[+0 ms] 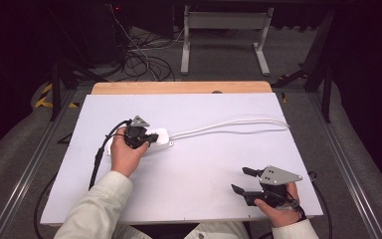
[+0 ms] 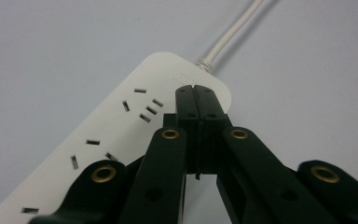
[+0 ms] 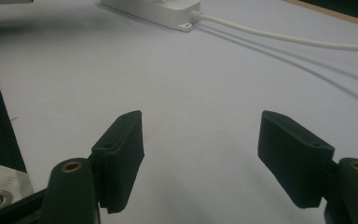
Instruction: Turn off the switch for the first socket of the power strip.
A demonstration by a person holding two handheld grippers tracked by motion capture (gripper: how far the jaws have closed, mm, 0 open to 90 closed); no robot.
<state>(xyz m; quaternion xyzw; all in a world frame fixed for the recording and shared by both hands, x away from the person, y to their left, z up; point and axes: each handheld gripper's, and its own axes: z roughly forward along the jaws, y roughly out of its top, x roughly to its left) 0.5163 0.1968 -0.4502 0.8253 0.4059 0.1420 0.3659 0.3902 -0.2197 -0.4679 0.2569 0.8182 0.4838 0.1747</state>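
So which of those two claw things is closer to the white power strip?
The left. The left gripper is right over the power strip, jaws shut at its cord end. The right gripper sits apart near the table's front right, jaws open.

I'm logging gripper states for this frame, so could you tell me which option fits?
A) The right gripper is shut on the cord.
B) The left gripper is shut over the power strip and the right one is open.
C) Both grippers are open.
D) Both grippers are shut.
B: the left gripper has its jaws pressed together over the cord end of the power strip, while the right gripper holds its jaws wide apart above the bare table.
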